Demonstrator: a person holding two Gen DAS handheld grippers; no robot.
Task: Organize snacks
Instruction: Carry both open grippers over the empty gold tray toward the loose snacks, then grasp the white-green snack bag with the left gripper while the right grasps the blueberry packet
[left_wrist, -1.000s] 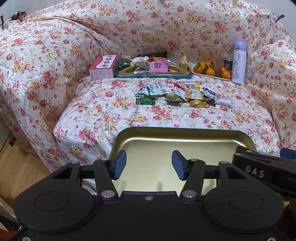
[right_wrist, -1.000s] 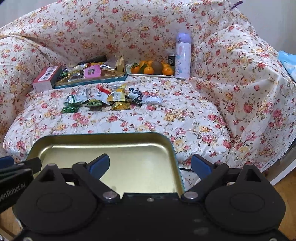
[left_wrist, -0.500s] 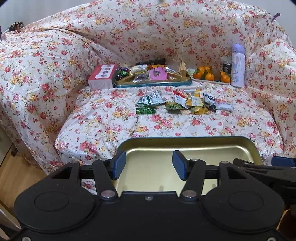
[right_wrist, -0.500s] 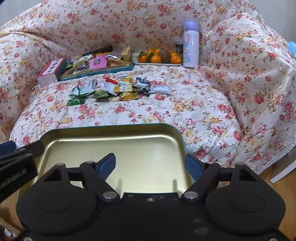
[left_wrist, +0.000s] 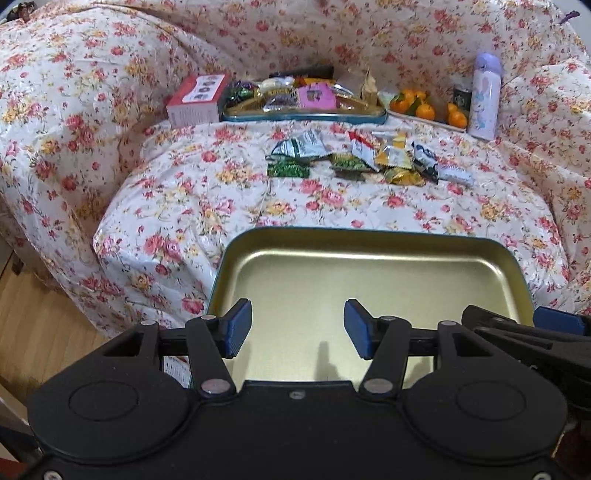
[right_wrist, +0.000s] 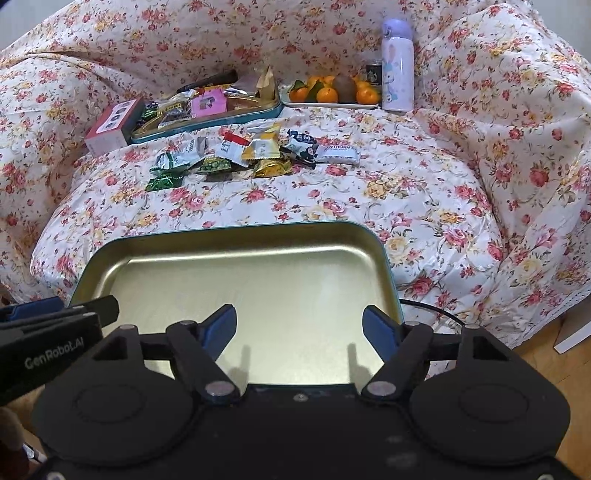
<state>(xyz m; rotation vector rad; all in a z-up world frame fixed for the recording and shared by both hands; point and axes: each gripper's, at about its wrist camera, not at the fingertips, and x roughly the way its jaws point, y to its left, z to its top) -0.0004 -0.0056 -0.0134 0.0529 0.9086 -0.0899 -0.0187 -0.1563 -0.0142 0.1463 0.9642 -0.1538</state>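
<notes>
An empty gold tray with a teal rim (left_wrist: 369, 236) (right_wrist: 236, 230) sits just ahead of both grippers, near the front edge of the flowered sofa seat. My left gripper (left_wrist: 297, 328) is open above the tray's near left part. My right gripper (right_wrist: 299, 330) is open above its near right part. Neither holds anything. Several loose snack packets (left_wrist: 354, 157) (right_wrist: 251, 151) lie in a row in the middle of the seat. A second teal tray (left_wrist: 303, 117) (right_wrist: 207, 123) filled with snacks stands at the back.
A red and white box (left_wrist: 197, 99) (right_wrist: 110, 127) lies left of the full tray. A white plate of oranges (left_wrist: 424, 107) (right_wrist: 332, 94), a dark can (right_wrist: 373, 72) and a lilac bottle (left_wrist: 484, 99) (right_wrist: 397, 66) stand at the back right. Wooden floor shows beside the sofa.
Both views have drawn closer to the sofa seat over the last second. The empty tray stays under the open fingers. The right gripper's jaws have narrowed somewhat.
</notes>
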